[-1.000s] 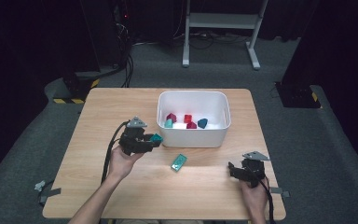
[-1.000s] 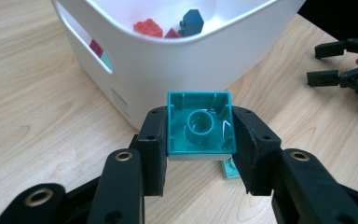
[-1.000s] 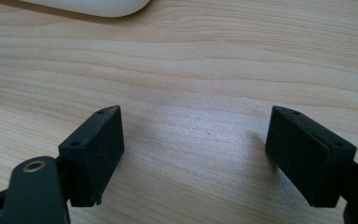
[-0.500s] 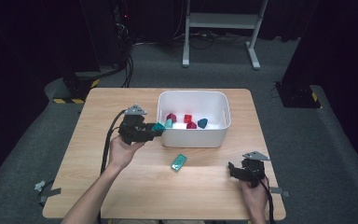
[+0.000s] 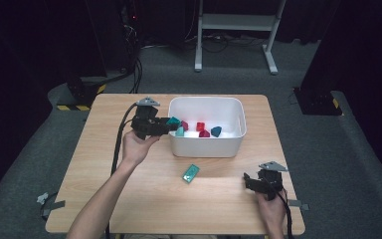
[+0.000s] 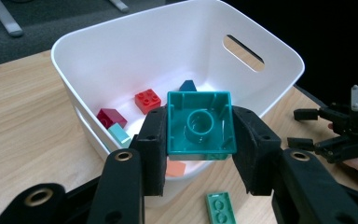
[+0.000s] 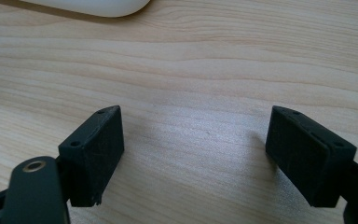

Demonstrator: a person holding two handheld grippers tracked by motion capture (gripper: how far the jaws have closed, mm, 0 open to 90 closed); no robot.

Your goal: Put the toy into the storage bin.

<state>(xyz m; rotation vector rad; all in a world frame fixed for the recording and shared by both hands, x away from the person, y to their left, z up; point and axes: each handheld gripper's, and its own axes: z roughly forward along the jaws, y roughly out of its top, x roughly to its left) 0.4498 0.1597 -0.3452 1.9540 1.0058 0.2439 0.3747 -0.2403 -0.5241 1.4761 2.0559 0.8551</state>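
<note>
We are observing the left hand-held gripper [image 5: 171, 124] holding a teal square block [image 6: 200, 125] pinched between its two black pads, with the block's hollow underside facing the left gripper view. In the high view, that block [image 5: 173, 121] is sitting at the left rim of the white bin [image 5: 206, 148], which is standing on the far middle of the bench [image 5: 129, 209]. In the left gripper view the block is hanging above the bin's near wall [image 6: 86, 119].

Inside the bin we are noting a red studded block [image 6: 148, 100], a dark red block [image 6: 111, 116], a pale teal block [image 6: 120, 134] and a dark blue block [image 6: 187, 86], all lying loose on the floor of the bin.

A flat green plate [image 5: 191, 173] is lying on the bench just near of the bin, apart from it.

The right hand-held gripper [image 5: 252, 181] is resting at the near right of the bench, well apart from the bin. In the right gripper view its jaws are standing spread, with bare wood [image 7: 191, 140] between them.
</note>
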